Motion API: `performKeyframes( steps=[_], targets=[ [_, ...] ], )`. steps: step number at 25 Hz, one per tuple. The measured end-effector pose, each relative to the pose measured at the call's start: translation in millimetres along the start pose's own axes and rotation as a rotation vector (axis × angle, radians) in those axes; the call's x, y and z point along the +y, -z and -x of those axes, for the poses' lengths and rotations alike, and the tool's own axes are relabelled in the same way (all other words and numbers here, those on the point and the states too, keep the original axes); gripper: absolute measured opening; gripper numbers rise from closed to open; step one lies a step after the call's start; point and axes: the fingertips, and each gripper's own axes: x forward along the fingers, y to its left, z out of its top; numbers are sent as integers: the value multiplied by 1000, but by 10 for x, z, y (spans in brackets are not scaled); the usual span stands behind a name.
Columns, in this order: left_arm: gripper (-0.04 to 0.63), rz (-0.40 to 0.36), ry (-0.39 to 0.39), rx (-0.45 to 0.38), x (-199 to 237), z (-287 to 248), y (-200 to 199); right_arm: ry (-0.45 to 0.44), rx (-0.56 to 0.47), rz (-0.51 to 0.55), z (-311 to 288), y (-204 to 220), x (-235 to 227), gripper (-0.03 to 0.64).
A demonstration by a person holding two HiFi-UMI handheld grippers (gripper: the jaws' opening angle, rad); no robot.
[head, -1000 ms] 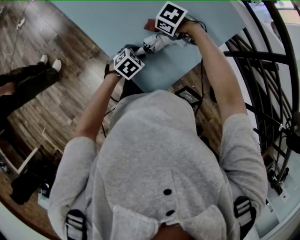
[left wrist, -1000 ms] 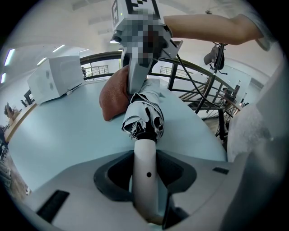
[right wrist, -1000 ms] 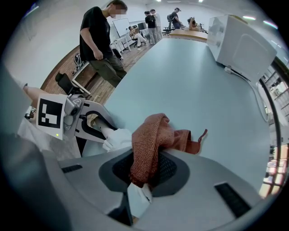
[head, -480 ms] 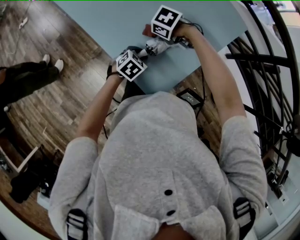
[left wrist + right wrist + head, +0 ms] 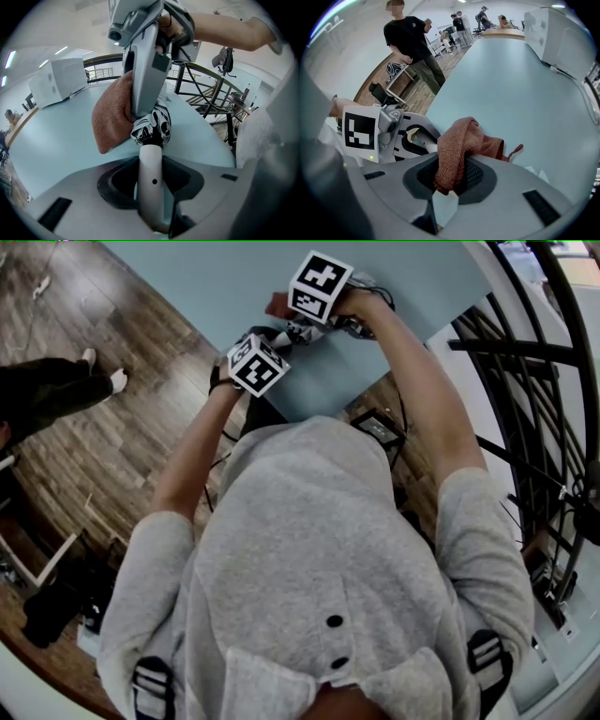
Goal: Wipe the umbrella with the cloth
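Observation:
A folded umbrella (image 5: 152, 124) with a black-and-white canopy and a white handle (image 5: 151, 183) lies on the pale blue table (image 5: 206, 287). My left gripper (image 5: 151, 161) is shut on that handle. A rust-brown cloth (image 5: 457, 145) is bunched between the jaws of my right gripper (image 5: 450, 176), which is shut on it. In the left gripper view the right gripper (image 5: 145, 70) comes down from above and presses the cloth (image 5: 110, 117) against the canopy just beyond the handle. In the head view both marker cubes sit close together over the umbrella (image 5: 298, 331), which they mostly hide.
A white box (image 5: 58, 79) stands further along the table. The table's near edge (image 5: 309, 413) runs just below the grippers. A black metal railing (image 5: 525, 362) is at the right. People stand on the wooden floor (image 5: 410, 42) to the left.
My right gripper has slid left with the cloth along the umbrella, closer to the left gripper. The left gripper has stayed where it was.

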Motion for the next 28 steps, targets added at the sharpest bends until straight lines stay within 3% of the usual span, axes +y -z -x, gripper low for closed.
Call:
performKeyframes(
  steps=[8, 20, 28],
  targets=[
    [160, -3, -1, -5, -41, -3, -10, -18, -76, 4, 89, 143, 219, 75],
    [160, -9, -2, 1, -21, -18, 0, -117, -195, -131, 134, 505, 301, 75],
    [160, -10, -1, 3, -16, -16, -12, -121, -131, -139, -36, 836, 307, 75]
  ],
)
